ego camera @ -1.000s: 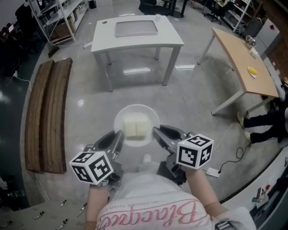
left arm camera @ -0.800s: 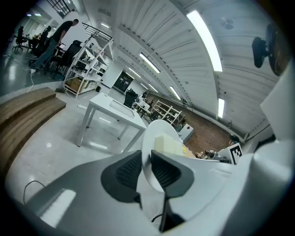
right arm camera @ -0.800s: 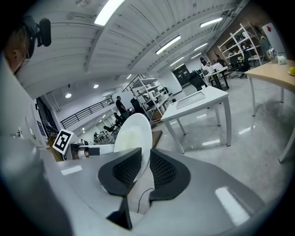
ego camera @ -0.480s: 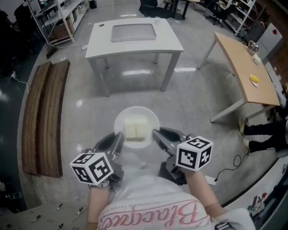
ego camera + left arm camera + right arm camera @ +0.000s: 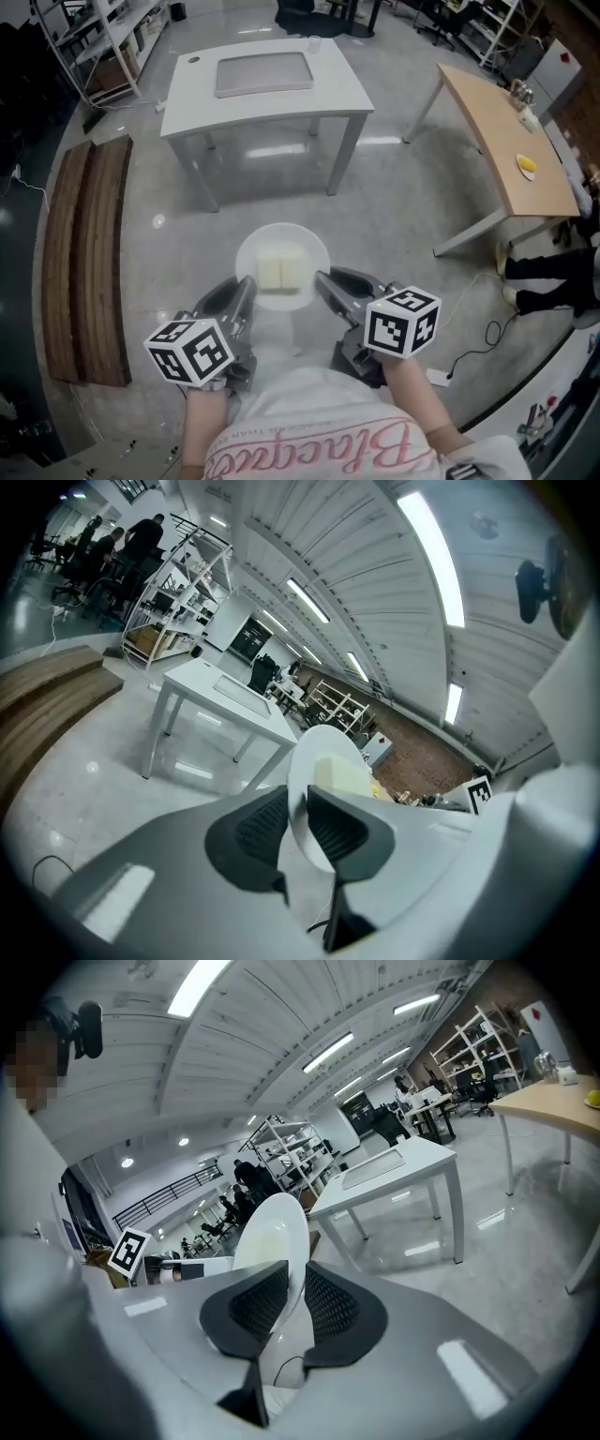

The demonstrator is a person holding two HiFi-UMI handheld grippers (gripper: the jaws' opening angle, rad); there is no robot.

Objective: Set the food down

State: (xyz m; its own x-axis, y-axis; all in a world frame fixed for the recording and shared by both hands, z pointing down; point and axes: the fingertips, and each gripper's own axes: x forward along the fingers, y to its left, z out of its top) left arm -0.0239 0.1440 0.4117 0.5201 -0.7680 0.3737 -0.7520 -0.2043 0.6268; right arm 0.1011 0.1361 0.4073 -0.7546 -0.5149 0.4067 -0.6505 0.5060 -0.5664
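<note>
A round white plate [image 5: 253,255] with two pale yellow blocks of food [image 5: 282,271] on it is carried level above the floor, held from both sides. My left gripper [image 5: 247,289] is shut on the plate's left rim [image 5: 302,785]. My right gripper [image 5: 322,282] is shut on the plate's right rim [image 5: 281,1241]. The food [image 5: 342,775] shows past the left jaws. A white table [image 5: 272,94] with a grey tray [image 5: 263,73] on top stands ahead.
A wooden desk [image 5: 506,141] with a yellow thing [image 5: 527,165] on it stands at the right. Two long wooden boards [image 5: 89,253] lie on the floor at the left. Metal shelves [image 5: 89,37] fill the far left. A cable and plug [image 5: 441,377] lie by my feet.
The view has shifted: the white table and the boards have slid left and up in the head view. Both grippers keep their hold on the plate.
</note>
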